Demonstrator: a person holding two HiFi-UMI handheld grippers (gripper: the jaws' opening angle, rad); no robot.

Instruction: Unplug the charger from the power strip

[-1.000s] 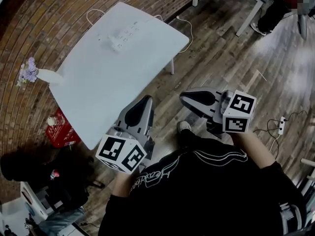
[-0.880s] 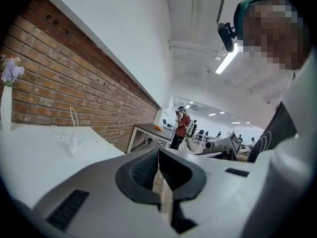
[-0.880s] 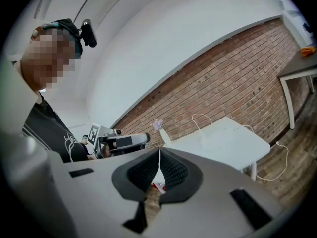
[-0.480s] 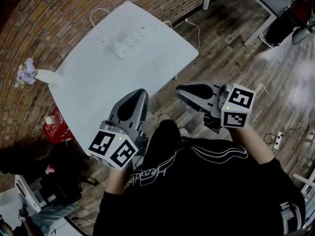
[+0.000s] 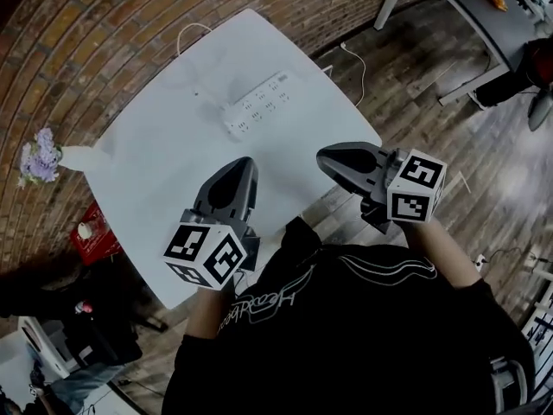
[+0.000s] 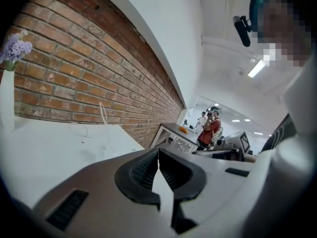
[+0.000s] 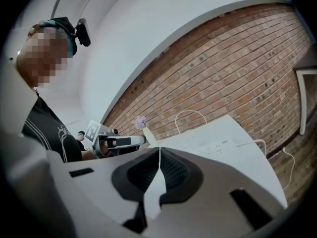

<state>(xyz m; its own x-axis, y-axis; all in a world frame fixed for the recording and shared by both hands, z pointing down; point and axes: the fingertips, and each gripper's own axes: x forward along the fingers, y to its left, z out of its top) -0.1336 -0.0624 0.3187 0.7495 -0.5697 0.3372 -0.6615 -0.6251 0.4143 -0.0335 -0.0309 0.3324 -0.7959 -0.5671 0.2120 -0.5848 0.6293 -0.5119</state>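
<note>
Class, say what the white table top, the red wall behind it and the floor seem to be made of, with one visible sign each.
White table top: smooth matt laminate or painted board, probably; even, grainless surface.
Red wall: bare brick; courses with pale mortar joints.
Floor: worn wooden planks or a wood-look covering; long grained boards.
</note>
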